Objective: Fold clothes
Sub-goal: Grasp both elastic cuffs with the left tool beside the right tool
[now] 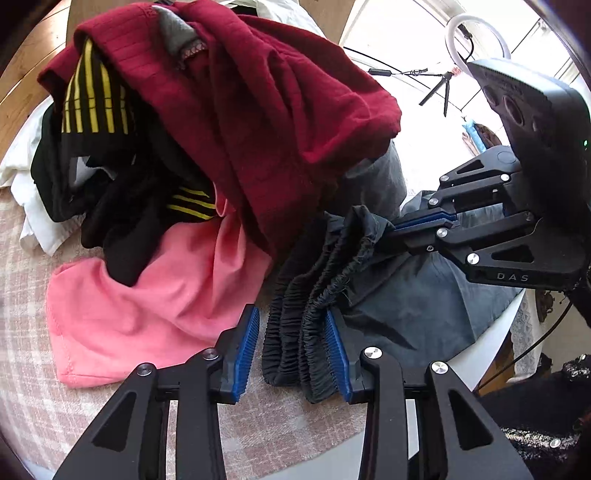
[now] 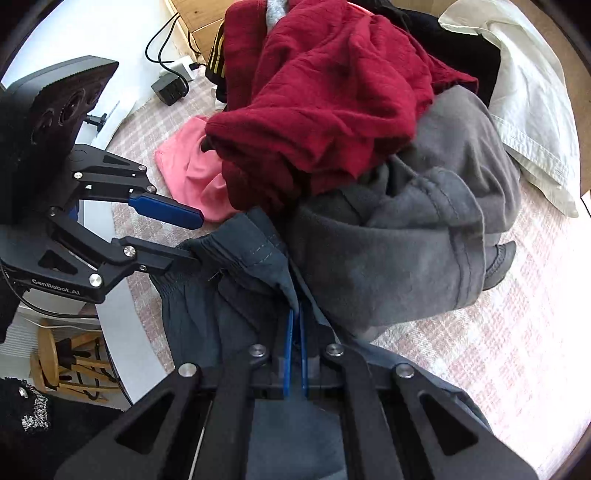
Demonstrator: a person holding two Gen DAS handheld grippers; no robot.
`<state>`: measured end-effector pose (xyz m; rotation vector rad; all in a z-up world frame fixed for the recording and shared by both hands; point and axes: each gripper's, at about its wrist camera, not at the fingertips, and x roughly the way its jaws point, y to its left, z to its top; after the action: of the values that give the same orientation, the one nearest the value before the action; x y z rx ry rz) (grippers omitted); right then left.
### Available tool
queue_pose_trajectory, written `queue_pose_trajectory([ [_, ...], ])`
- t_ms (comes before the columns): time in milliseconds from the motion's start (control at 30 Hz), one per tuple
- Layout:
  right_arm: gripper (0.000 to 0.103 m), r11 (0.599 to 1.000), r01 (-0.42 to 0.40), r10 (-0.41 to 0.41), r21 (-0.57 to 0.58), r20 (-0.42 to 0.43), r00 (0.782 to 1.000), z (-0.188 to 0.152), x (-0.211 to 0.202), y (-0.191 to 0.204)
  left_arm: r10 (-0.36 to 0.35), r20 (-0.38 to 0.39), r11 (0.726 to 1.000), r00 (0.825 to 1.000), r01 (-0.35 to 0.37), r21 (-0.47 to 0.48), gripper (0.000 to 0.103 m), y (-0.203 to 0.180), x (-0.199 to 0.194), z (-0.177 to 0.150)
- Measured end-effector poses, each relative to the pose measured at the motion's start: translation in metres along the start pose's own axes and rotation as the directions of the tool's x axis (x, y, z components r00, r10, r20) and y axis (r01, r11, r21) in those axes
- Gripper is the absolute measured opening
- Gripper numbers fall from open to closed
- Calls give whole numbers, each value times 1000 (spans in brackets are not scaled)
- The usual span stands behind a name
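L gripper (image 1: pixel 291 354): jaws spread, gathered elastic waistband (image 1: pixel 306 314) of the dark grey shorts (image 2: pixel 207 325) sits btwn them, not yet pinched. R gripper (image 2: pixel 294 354) jaws pinch the same band further along. Band runs L-to-R at counter (image 2: pixel 498 350) edge, under the pile.

A ring light (image 1: pixel 480 33), small tripod (image 1: pixel 439 88), charger (image 2: pixel 170 88) and wooden stool (image 2: pixel 62 358) surround the table.

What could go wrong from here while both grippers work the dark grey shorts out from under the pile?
1. The left gripper is open around the shorts' bunched waistband; closing may catch only some folds.
2. The maroon garment and grey sweatshirt lie over the shorts, so pulling with the shut right gripper may drag the pile along.
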<state>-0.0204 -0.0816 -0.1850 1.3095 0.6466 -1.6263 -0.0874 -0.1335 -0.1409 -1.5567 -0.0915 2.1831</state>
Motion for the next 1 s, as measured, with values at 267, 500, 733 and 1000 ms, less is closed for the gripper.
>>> queue_pose_trajectory([
  [267,3,1000,4,-4,-2,-23,1000,-3,6,-3,-45,-78,998,996,49,44,42,-3,30,9],
  [500,3,1000,2,-2,29,-20,1000,-8,9,-10,-111,-129,991,985,120,64,43,-14,44,14],
  [733,3,998,3,-3,58,0,1000,-9,11,-17,-79,-146,995,986,88,56,15,-35,55,12],
  [1000,3,995,-16,13,94,40,999,-18,4,-22,20,-100,984,995,-1,181,21,-72,49,-15],
])
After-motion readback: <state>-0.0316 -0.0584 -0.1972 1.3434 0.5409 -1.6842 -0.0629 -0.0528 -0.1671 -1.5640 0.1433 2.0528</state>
